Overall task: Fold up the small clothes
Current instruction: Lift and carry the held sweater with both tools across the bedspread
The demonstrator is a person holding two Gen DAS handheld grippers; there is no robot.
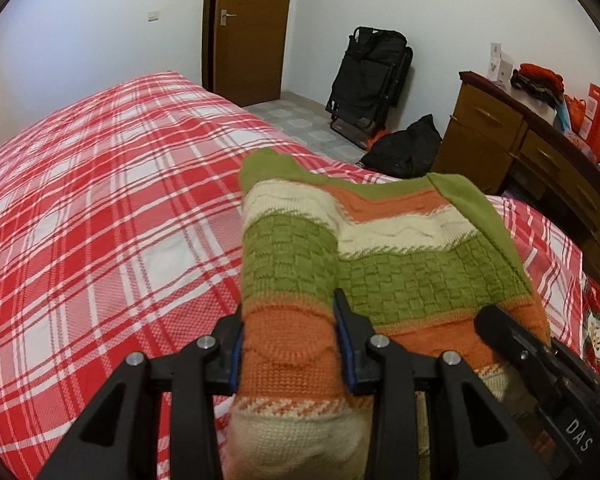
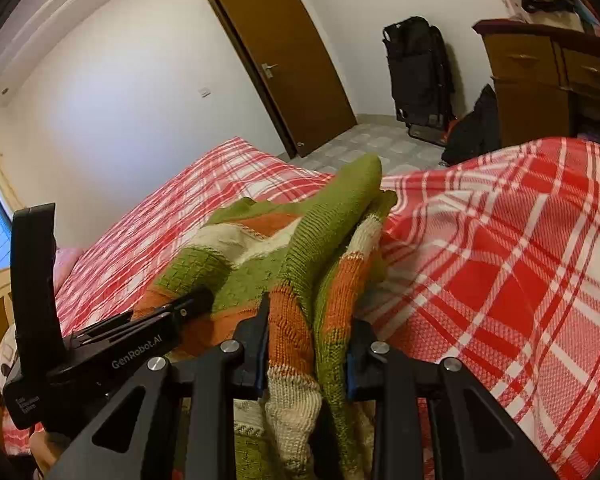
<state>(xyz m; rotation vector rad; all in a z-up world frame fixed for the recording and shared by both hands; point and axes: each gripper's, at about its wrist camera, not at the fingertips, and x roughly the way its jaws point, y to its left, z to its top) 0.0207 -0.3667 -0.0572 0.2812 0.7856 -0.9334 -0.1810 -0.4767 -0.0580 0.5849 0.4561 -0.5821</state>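
A small knitted sweater (image 1: 400,264) with green, cream and orange stripes lies on the red plaid bed, partly folded. My left gripper (image 1: 290,340) is shut on the sweater's orange and cream near edge. My right gripper (image 2: 306,344) is shut on bunched layers of the same sweater (image 2: 260,240) at its right side. The right gripper also shows in the left wrist view (image 1: 540,364) at the lower right, resting on the sweater. The left gripper shows in the right wrist view (image 2: 112,344) at the lower left.
The red and white plaid bedspread (image 1: 100,208) covers the bed. A brown door (image 1: 248,28), a black folded cart (image 1: 368,80) and a black bag (image 1: 404,152) stand beyond the bed. A wooden dresser (image 1: 512,148) with clutter is at the right.
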